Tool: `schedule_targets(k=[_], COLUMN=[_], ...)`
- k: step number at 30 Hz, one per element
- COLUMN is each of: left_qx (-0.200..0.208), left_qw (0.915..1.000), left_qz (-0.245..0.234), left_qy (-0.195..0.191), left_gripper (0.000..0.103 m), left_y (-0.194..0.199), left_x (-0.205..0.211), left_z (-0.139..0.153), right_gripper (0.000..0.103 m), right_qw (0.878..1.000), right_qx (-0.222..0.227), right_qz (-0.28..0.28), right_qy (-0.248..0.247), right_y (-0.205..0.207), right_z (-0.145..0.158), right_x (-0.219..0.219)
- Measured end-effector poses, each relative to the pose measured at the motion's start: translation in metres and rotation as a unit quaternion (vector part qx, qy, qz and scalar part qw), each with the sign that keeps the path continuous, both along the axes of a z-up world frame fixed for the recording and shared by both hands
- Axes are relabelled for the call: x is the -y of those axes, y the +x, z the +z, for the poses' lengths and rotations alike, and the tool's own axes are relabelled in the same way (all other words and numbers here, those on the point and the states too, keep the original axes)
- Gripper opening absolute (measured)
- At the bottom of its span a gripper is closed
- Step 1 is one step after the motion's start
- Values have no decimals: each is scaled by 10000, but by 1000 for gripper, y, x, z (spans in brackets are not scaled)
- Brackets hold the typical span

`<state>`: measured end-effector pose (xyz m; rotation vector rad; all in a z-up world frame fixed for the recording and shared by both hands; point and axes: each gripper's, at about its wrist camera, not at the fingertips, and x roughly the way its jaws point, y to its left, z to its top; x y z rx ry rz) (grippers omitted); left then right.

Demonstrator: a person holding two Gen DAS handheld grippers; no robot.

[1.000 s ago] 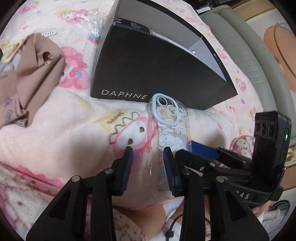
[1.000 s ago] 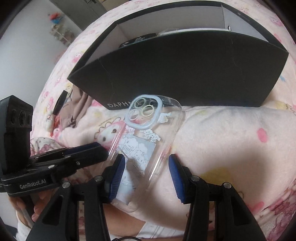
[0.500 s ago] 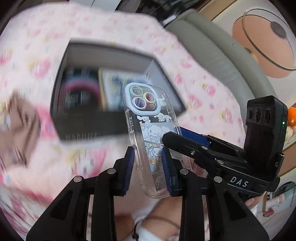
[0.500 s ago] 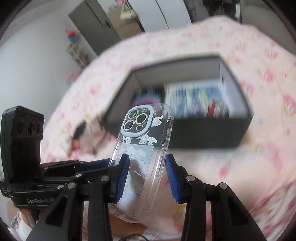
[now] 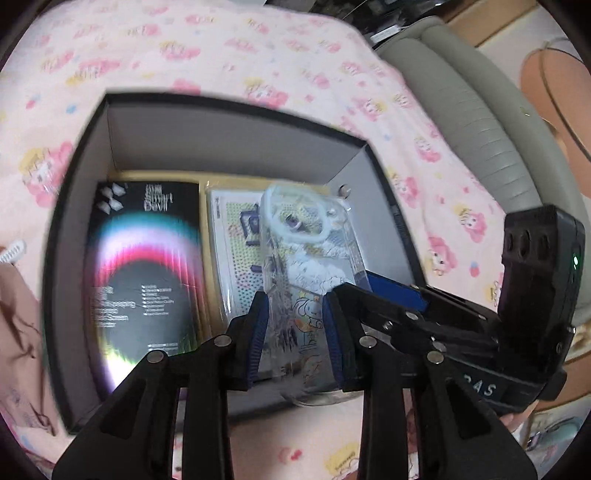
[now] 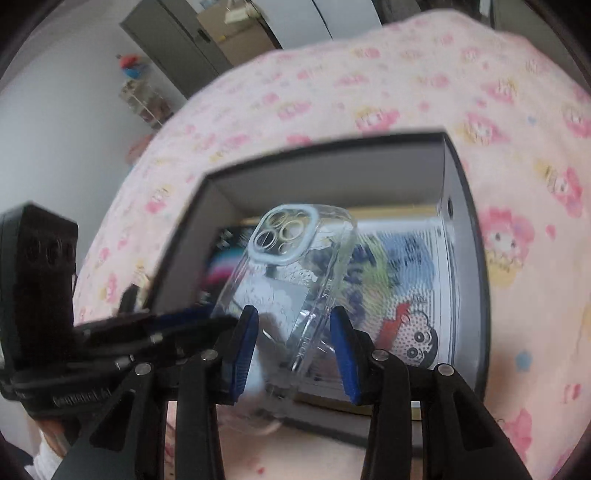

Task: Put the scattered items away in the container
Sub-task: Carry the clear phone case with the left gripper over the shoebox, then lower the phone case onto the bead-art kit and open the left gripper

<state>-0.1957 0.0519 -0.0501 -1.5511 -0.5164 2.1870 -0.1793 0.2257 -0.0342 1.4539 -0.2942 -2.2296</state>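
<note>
A clear phone case (image 5: 295,258) with cartoon prints and a pale blue camera ring hangs over the open black box (image 5: 229,107). My left gripper (image 5: 295,328) is shut on its lower end, blue pads pressing both side edges. From the other side my right gripper (image 6: 293,332) is shut on the same phone case (image 6: 291,266), tilted above the box (image 6: 332,144). Inside the box lie a black package with a rainbow arc (image 5: 144,266) and a dotted cartoon card (image 6: 399,280). The picture is motion-blurred.
The box sits on a pink cartoon-print blanket (image 5: 258,44). Brown cloth (image 5: 14,314) and a small white clip (image 5: 13,251) lie left of the box. A grey padded cushion (image 5: 480,129) runs along the right. A grey cabinet (image 6: 177,29) stands far behind.
Both grippers closed on the phone case where it lay on the blanket in front of the box, then lifted it and carried it forward over the box opening.
</note>
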Motion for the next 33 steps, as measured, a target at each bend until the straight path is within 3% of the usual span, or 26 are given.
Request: schedule_targets(k=[3,9,14,19,24,26,30,33], left_qx=[223,457,329,603,734,680,531,643], left_qw=[9997,9986,9985,9968,9971,9976,9979,9974], left_qz=[41,200,362,241,-205,-119,360,279], left_qy=[61,-191,-245,-475,11,62,-42,-187], left_gripper=[29,29,29,29,26,26,25,25], left_y=[-9,-18,-19,-25,-24,-22,-21,-25], left_x=[-5,-7,-5,-23,-49,-49,-33,-38], left_z=[-17,-34,-31,-46,-48,-48,-40,-41], right_gripper=[37,36,36,36,36,35,35,34], right_qw=[9999,9987,9971,9910,9925,9937,9926,9906], right_qx=[59,101,-238,-655,-492,-387,-397,-439], right_qz=[-26,-83,-175,-632,-820,-826,-896,-1022], right_qy=[151,488,707,984,767,648,711,793], right_y=[-6,-17,-6,1,-5,-8,-7,-7], right_z=[-11,-28,-16,0,0,-1,-1,0], right_x=[-3,-1,-2,-18,-35,-36,-38,-39])
